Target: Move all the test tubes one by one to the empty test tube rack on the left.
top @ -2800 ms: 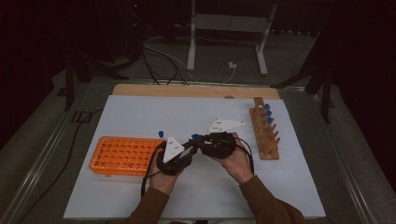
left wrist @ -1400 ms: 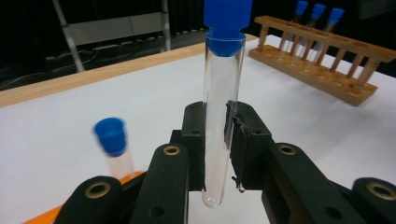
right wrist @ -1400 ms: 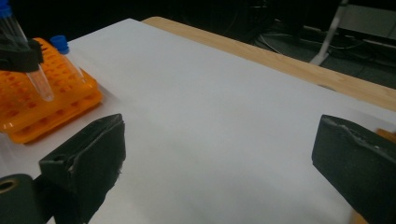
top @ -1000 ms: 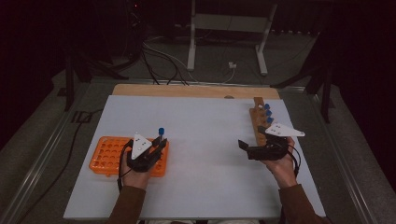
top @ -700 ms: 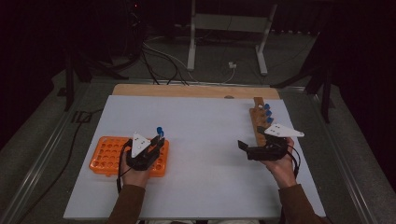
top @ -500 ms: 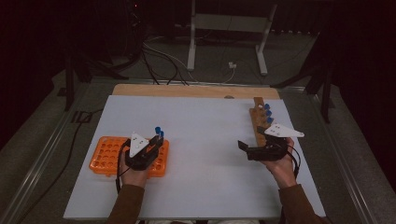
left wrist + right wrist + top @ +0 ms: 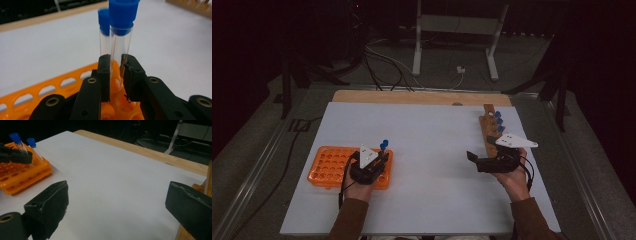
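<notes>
My left gripper (image 7: 115,60) is shut on a clear tube with a blue cap (image 7: 120,47), held upright with its lower end in the orange rack (image 7: 62,82). A second blue-capped tube (image 7: 103,32) stands in the rack just behind it. From above, the left gripper (image 7: 381,156) is over the right end of the orange rack (image 7: 332,167), blue cap (image 7: 384,145) sticking up. My right gripper (image 7: 474,159) is open and holds nothing, beside the wooden rack (image 7: 488,125) with blue-capped tubes (image 7: 498,121). Its jaws stand wide apart, the gripper (image 7: 117,192) facing the orange rack (image 7: 22,177).
A white sheet (image 7: 432,130) covers the table, with a wooden strip (image 7: 412,96) along the far edge. Between the two racks lies bare white surface. Cables (image 7: 382,55) and a metal stand (image 7: 452,30) sit on the floor beyond the table.
The hands, together at mid-table 2.8 s ago, have parted. In the last second the left gripper has lowered its tube slightly over the orange rack; the right has stayed still.
</notes>
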`<action>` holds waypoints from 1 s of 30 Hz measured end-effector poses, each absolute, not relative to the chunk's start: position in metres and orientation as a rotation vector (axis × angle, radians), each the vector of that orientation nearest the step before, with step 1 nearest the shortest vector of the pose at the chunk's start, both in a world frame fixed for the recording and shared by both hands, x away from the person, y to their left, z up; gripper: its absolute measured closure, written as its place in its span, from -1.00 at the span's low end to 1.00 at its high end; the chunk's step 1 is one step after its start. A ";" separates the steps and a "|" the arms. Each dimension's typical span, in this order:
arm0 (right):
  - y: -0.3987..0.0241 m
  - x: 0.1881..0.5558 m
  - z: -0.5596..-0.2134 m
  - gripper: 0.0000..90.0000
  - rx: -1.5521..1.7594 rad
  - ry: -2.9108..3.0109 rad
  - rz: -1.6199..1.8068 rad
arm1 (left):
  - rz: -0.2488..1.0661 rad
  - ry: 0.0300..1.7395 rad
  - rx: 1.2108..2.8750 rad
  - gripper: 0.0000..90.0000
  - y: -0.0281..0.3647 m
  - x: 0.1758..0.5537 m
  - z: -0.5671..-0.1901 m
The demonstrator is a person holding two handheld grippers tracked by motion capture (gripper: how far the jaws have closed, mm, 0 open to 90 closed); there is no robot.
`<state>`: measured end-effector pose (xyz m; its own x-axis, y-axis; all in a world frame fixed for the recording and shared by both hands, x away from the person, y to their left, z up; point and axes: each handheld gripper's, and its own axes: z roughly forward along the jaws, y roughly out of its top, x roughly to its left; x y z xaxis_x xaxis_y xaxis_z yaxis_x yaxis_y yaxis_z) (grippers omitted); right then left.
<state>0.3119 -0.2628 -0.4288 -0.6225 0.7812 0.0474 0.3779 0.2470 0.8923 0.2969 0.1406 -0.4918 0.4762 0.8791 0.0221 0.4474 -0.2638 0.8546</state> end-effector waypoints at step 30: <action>-0.269 0.314 -0.427 -0.89 1.073 2.095 1.343 | 0.654 1.124 1.864 0.72 0.141 0.292 -0.486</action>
<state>0.3143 -0.2693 -0.4273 -0.6092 0.7914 0.0509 0.3764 0.2321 0.8969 0.2920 0.1413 -0.4859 0.4617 0.8870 0.0106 0.4477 -0.2433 0.8604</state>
